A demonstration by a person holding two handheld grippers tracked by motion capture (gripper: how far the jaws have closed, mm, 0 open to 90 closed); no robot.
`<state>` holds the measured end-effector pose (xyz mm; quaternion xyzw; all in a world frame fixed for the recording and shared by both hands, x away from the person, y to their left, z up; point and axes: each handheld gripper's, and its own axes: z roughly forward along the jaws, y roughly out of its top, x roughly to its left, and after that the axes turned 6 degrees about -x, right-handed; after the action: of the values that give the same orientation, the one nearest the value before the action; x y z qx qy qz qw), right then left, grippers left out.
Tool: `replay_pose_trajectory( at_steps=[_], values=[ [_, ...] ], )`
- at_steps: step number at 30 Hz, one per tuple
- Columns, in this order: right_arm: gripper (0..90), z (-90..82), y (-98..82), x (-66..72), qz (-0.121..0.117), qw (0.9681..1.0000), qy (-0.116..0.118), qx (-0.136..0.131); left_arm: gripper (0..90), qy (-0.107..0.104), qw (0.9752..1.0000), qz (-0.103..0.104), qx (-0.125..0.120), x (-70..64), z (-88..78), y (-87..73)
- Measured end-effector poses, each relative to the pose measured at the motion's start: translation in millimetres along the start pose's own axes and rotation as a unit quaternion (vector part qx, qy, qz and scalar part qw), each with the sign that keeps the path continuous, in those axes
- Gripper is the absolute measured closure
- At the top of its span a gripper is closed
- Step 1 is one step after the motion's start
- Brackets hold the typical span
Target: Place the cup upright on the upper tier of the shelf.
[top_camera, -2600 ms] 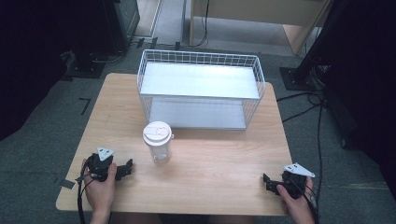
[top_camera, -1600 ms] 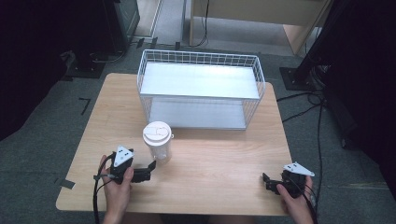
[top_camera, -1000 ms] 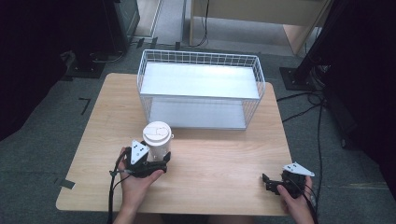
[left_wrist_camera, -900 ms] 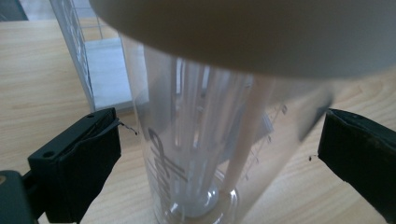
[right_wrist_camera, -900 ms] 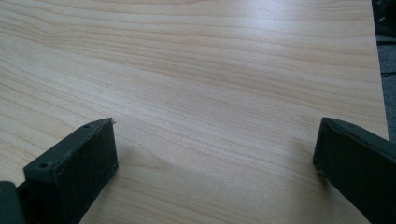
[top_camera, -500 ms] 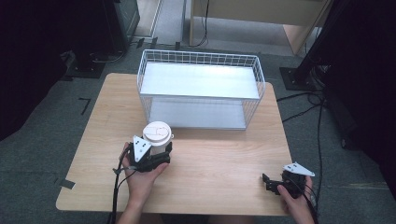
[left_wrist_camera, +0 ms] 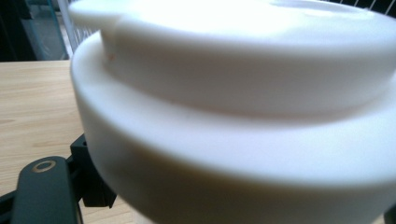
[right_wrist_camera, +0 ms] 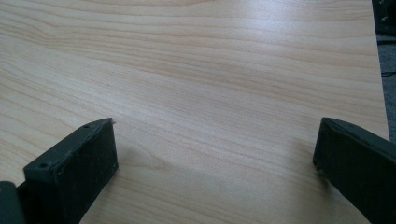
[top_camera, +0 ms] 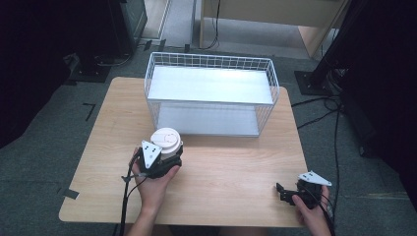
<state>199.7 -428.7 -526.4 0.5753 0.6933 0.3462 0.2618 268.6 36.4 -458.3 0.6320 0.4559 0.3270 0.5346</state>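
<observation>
Near the table's front-left, left gripper brackets the lidded cup — grip unclear, can't tell; right gripper rests wide apart, w/ nothing between.

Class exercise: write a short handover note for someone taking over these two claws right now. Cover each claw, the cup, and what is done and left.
Left claw: at the white lidded cup, jaws around it; whether they have closed is unclear.
Right claw: open, holding nothing, resting low at the table's near right corner.
Cup: upright, in front of the wire basket.
Done: left claw has reached the cup.
Left: confirm the grip, then lift.
</observation>
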Motion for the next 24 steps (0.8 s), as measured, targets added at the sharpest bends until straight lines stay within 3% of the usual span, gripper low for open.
replay_pose_trajectory(
  at_steps=[10,14,20,24],
  values=[
    [0.0,-0.3,-0.2,0.7,-0.002,1.0000,0.002,0.002,15.6,-0.001,0.9997,-0.003,-0.023,-3.0,-2.8,6.3],
    [0.0,-0.2,-0.2,0.8,-0.003,1.0000,0.001,0.002,15.7,-0.007,0.9995,0.000,-0.029,-6.1,-5.0,16.2],
    [0.0,-0.2,-0.2,0.8,-0.003,1.0000,0.001,0.002,15.7,-0.001,0.9991,0.008,-0.041,-8.0,-6.5,32.2],
    [0.0,-0.2,-0.2,0.8,-0.003,1.0000,0.001,0.002,15.8,-0.003,0.9975,0.022,-0.067,-10.1,-7.6,46.1]
  ],
)
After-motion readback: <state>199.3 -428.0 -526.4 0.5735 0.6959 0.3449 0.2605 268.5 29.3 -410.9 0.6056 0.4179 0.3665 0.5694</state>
